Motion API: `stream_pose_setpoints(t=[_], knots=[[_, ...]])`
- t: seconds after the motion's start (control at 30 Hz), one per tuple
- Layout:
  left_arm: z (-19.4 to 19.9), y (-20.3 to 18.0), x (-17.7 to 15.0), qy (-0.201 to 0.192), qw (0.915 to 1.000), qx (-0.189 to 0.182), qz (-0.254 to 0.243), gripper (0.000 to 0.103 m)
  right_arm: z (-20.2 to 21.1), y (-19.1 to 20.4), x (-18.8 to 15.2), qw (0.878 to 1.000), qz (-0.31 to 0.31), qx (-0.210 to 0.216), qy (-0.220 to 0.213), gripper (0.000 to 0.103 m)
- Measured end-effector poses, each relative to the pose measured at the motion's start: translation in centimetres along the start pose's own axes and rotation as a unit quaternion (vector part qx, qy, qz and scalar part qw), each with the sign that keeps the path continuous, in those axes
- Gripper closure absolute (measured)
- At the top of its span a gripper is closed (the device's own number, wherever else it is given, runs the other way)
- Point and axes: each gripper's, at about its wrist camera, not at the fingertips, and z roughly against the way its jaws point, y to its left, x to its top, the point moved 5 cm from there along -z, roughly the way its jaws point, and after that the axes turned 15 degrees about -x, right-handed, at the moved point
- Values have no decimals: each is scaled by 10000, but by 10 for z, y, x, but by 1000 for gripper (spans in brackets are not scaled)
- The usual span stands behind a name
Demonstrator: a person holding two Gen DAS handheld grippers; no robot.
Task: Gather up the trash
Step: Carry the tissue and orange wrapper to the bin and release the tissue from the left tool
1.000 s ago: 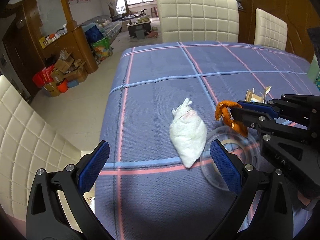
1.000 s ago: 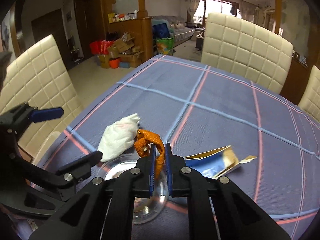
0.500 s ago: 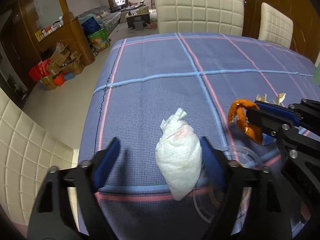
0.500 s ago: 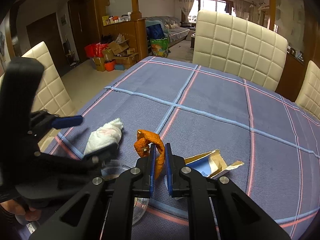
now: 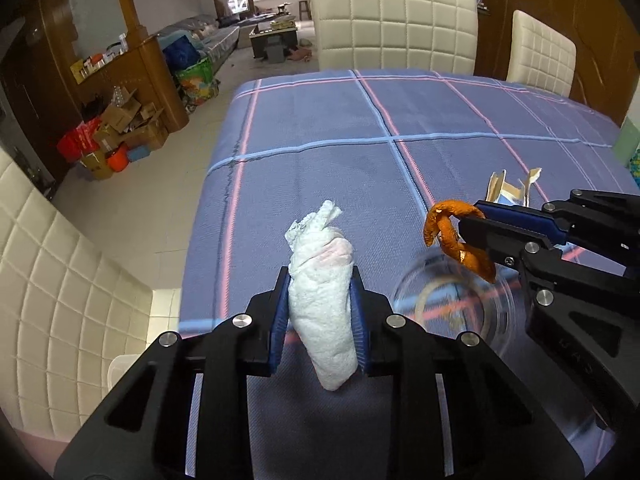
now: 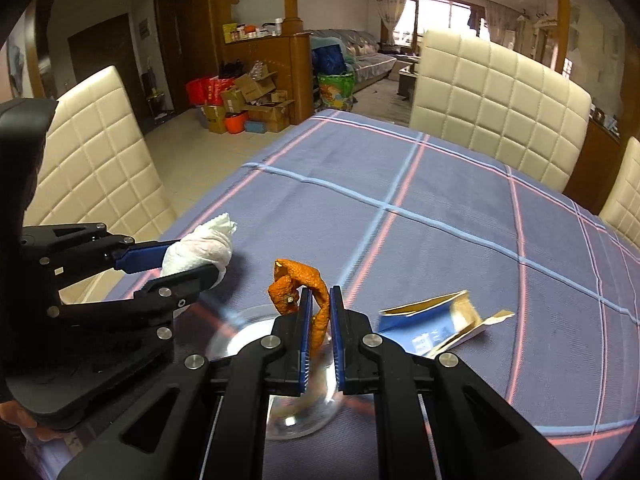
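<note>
My left gripper (image 5: 320,312) just closed onto the crumpled tissue (image 5: 324,304); right gripper (image 6: 318,320) clamps orange peel (image 6: 298,284). Both ready to bin.

cream quilted chairs (image 6: 496,92) | tiled floor (image 5: 132,184) | bright window (image 6: 434,10) | cardboard boxes (image 6: 256,96)

White tissue wad (image 5: 325,304) between left gripper (image 5: 320,316) pads

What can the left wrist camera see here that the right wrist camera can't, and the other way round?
Only the left view shows a white bin on the floor beside the table. Only the right shows the torn blue carton whole. Both show the left gripper, whose jaws have just been closing, pressing the tissue wad, the right gripper holding orange peel, and the glass dish.
</note>
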Motion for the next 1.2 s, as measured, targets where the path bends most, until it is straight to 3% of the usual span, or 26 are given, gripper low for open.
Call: stream_pose_setpoints(t=[0.33, 0.7, 1.2], knots=[[65, 16, -47, -252, 9990, 334, 126, 74, 48, 59, -1, 9983, 502, 175, -232, 94], [135, 59, -98, -618, 9935, 721, 636, 74, 82, 129, -4, 9929, 1041, 402, -412, 94], [172, 125, -161, -675, 9817, 1346, 1169, 74, 95, 219, -13, 9817, 1710, 712, -432, 94]])
